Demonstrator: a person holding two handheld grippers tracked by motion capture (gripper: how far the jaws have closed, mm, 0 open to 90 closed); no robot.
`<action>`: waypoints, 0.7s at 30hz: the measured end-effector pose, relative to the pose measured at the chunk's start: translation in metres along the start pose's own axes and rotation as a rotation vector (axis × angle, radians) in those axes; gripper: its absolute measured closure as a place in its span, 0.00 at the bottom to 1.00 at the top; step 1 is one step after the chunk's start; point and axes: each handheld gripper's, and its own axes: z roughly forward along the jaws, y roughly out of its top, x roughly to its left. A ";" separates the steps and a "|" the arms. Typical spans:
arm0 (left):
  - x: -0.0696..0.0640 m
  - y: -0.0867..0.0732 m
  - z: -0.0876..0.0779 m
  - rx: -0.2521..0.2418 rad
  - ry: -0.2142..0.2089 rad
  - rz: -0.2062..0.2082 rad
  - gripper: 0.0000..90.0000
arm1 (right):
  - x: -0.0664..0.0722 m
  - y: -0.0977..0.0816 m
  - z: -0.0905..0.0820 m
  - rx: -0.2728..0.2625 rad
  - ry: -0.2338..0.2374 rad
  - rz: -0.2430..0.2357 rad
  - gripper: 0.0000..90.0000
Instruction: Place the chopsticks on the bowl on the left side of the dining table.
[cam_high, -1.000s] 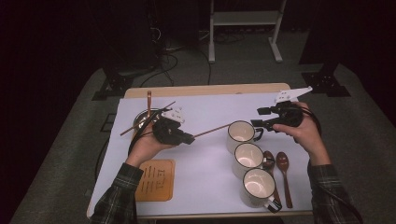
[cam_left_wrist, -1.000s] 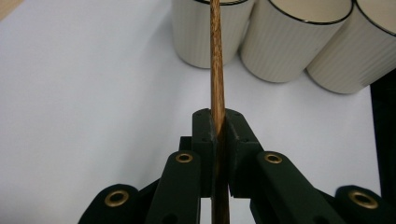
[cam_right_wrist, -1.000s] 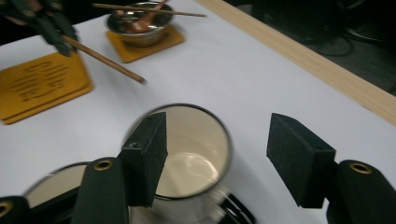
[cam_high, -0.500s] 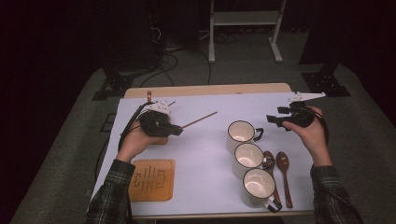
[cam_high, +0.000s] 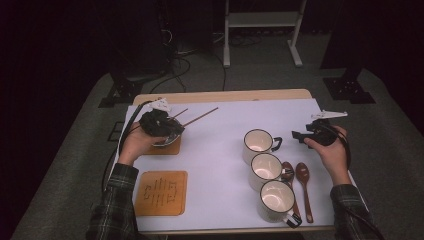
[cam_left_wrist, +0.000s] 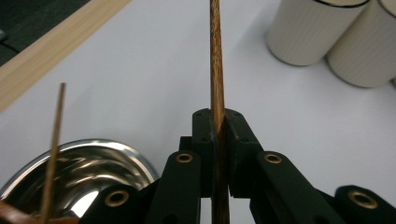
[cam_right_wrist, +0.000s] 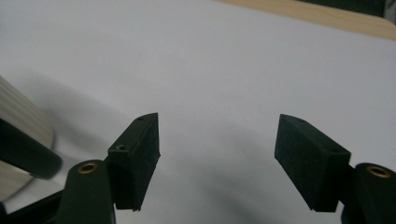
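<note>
The left hand-held gripper (cam_left_wrist: 218, 140) is clamped tight on a thin brown wooden stick (cam_left_wrist: 215, 56). The stick is straight and dark-grained, held just above the shiny metal bowl (cam_left_wrist: 88, 172), pointing away from it over the white bench (cam_high: 220, 150). A second stick (cam_left_wrist: 55, 140) leans in the bowl. The bowl is cut off at the picture's edge. Far from the bowl, past three cups (cam_high: 257, 145), the right hand-held gripper (cam_right_wrist: 217, 156) has its jaws wide apart, holding nothing

Left hand-held gripper (cam_left_wrist: 218, 140) clamped tight, right hand-held gripper (cam_right_wrist: 217, 149) spread wide
</note>
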 end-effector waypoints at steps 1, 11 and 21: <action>0.002 -0.001 0.000 -0.003 0.006 -0.007 0.93 | 0.001 -0.003 0.003 0.008 -0.010 0.002 0.33; 0.030 -0.015 -0.003 0.027 0.067 -0.044 0.93 | 0.005 -0.027 0.021 0.082 -0.048 -0.001 0.29; 0.049 -0.035 0.001 0.070 0.124 -0.082 0.93 | 0.004 -0.036 0.024 0.045 -0.108 0.014 0.27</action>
